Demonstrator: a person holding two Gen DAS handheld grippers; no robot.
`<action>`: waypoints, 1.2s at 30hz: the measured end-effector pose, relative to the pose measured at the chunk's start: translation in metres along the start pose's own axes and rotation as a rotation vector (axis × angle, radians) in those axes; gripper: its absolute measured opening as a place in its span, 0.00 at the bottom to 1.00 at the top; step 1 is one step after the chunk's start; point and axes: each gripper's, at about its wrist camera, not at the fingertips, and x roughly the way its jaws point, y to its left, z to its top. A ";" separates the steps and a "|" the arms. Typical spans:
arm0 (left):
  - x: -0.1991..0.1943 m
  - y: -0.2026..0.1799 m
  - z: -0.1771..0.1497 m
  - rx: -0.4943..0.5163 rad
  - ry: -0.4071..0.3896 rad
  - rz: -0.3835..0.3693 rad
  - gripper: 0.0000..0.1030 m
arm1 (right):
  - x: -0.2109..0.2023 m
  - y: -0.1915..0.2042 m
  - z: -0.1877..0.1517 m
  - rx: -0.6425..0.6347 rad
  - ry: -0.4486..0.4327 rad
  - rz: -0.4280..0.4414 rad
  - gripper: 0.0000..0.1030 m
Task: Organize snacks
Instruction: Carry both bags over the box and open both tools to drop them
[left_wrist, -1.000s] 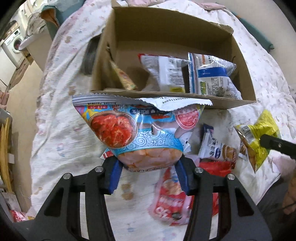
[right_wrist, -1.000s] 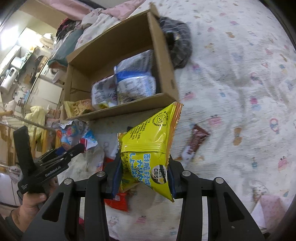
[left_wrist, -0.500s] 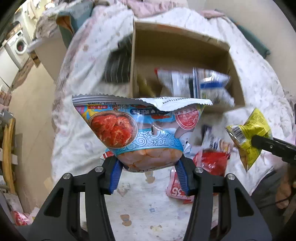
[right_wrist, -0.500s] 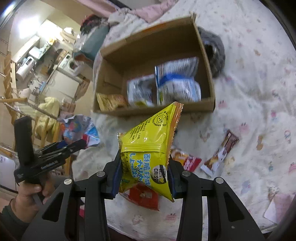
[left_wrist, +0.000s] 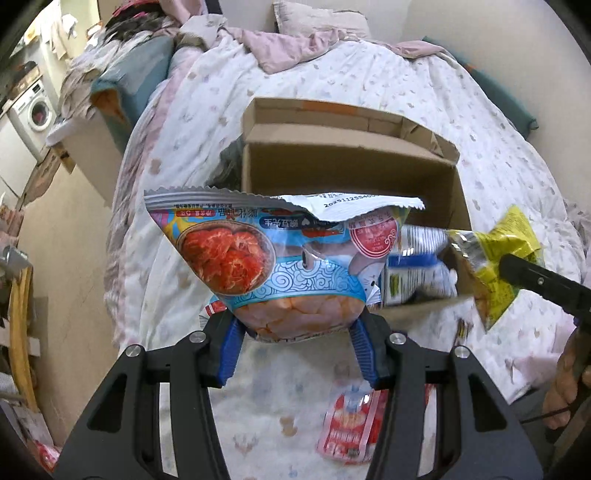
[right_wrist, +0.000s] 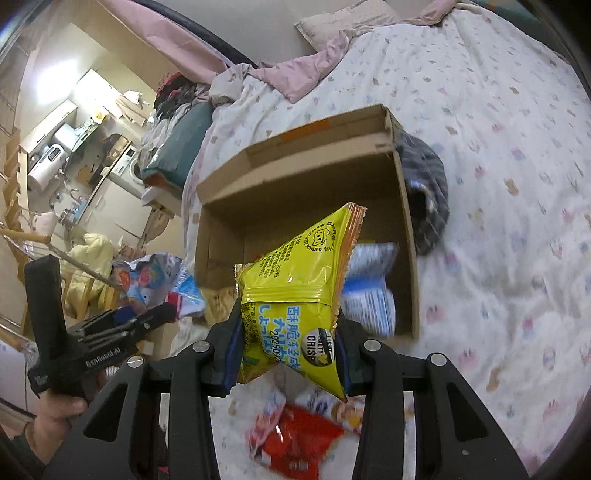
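Two bags up | my left gripper (left_wrist: 297, 349) clamps blue kimchi-print snack bag (left_wrist: 280, 262) | my right gripper (right_wrist: 288, 352) clamps yellow crisp bag (right_wrist: 299, 291) | both over cardboard box (right_wrist: 295, 192) on bed (right_wrist: 498, 147)

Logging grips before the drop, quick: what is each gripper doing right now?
Left gripper: closed on the blue snack bag.
Right gripper: closed on the yellow crisp bag.
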 end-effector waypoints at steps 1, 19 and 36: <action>0.003 -0.001 0.004 -0.001 -0.005 -0.003 0.47 | 0.005 -0.001 0.006 0.001 -0.003 0.005 0.41; 0.060 -0.013 0.035 0.022 -0.041 -0.019 0.47 | 0.083 -0.035 0.029 0.082 0.019 0.042 0.43; 0.064 -0.015 0.030 0.001 -0.037 -0.033 0.49 | 0.089 -0.034 0.031 0.074 0.022 -0.004 0.44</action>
